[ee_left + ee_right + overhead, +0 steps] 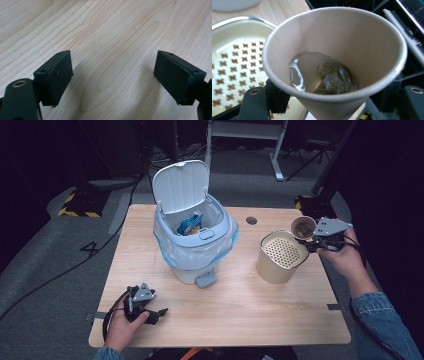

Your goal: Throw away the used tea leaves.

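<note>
Right tool (311, 241) holds cup (303, 226) beside strainer canister (281, 257).

Paper cup (332, 50) between the right gripper (329, 100) jaws: matt brown paper with a visible seam; a glossy wet tea bag (332, 78) lies inside. Strainer canister (281, 256) just beside the cup: smooth cream enamelled metal, perforated top. Table (105, 32) beneath the left gripper (113, 77): pale woodgrain, satin. Jaw pads: matt black.

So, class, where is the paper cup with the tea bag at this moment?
In the high view the paper cup is at the table's right edge, held in the right gripper just beside the rim of the cream perforated-top canister.
</note>
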Action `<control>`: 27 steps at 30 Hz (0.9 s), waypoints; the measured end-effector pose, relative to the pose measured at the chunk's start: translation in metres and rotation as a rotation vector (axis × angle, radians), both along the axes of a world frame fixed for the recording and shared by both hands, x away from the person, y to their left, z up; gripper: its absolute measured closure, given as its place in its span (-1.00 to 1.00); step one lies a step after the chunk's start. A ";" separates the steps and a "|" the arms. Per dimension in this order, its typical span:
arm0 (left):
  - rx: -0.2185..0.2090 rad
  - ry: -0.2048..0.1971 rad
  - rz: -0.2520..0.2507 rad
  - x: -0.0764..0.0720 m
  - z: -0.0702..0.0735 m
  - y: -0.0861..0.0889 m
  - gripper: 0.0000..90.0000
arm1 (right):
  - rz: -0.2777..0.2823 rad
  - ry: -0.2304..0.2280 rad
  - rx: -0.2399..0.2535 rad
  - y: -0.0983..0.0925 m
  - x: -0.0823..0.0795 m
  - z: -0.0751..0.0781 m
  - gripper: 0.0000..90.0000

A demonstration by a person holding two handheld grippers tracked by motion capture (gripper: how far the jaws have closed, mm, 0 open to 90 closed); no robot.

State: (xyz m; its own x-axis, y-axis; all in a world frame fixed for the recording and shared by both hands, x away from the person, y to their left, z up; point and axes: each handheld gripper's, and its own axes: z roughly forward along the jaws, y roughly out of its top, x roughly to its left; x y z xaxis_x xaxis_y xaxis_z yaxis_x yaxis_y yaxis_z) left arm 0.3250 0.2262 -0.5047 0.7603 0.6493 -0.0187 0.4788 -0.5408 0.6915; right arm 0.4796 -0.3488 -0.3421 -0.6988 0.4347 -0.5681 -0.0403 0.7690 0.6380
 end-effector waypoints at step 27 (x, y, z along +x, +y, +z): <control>0.000 0.000 0.000 0.000 0.000 0.000 -0.65 | 0.141 -0.535 -1.019 0.055 -0.031 -0.018 -0.33</control>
State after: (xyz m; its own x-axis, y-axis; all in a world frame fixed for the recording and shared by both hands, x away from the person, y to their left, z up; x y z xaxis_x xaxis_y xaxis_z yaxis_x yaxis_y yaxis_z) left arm 0.3250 0.2262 -0.5047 0.7603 0.6493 -0.0186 0.4789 -0.5410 0.6914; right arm 0.4491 -0.2935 -0.3600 -0.2697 -0.4568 -0.8477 -0.2440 0.8840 -0.3987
